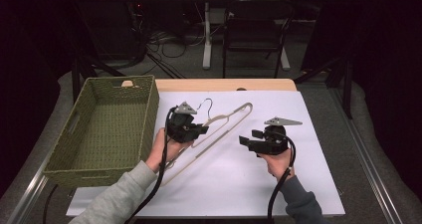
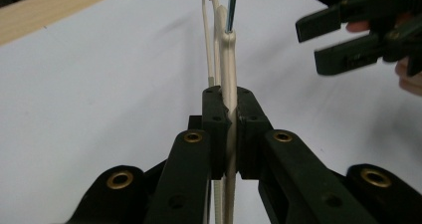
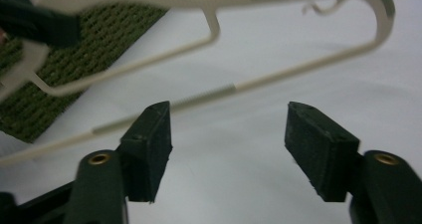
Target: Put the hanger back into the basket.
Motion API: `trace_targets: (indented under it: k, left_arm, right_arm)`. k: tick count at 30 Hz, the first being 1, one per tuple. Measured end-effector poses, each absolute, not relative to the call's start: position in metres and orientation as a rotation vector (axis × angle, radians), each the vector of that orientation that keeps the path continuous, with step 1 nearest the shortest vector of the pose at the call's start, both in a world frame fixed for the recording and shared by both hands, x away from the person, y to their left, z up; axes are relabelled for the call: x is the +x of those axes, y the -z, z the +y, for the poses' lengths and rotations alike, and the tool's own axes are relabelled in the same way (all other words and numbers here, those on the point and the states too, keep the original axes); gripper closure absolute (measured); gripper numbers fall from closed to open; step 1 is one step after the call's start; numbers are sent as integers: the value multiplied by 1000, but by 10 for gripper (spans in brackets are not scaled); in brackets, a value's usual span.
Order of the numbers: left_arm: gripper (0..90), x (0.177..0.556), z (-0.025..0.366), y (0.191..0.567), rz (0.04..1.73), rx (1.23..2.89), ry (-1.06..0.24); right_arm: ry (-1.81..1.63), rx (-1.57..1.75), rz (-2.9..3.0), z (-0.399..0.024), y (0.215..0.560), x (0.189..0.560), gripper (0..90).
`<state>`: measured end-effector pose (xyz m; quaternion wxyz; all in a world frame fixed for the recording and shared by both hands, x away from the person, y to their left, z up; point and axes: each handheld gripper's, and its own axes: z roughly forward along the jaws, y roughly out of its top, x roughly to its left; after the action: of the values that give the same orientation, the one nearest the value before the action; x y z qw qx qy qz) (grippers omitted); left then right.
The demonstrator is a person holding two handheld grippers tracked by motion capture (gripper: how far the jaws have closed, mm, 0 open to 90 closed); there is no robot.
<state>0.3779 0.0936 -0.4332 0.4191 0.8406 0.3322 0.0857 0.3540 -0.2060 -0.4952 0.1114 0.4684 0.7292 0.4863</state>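
Hanger (image 1: 219,129) smooth cream plastic; basket (image 1: 107,129) rough green weave; sheet (image 1: 259,184) matt white; table edge (image 1: 224,84) wood

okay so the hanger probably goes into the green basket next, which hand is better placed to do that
Left, probably. The left claw is shut on the cream hanger and sits right beside the woven basket. The right claw is open, holds nothing, and is on the far side.

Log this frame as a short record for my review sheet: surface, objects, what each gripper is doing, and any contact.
surface: white sheet on a wooden table
objects: cream hanger; green woven basket, left of sheet, nothing seen inside
left gripper: shut on the hanger, near its neck
right gripper: open, jaws apart, facing the hanger, not touching it
hanger pose: one end raised off the sheet
hands: one on each gripper
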Motion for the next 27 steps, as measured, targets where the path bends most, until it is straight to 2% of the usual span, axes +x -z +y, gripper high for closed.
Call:
trace_targets:
  k: [7,12,27]
  left_arm:
    - [860,382,112,397,826,2068,-264]
    - [860,385,126,371,815,2061,-306]
    - [860,392,183,319,839,2042,-482]
  right_arm:
    - [-1348,1326,2185,-208,499,351,161]
    - [-1305,1300,2239,-208,505,349,99]
    - [-1242,1293,2217,-223,513,343,28]
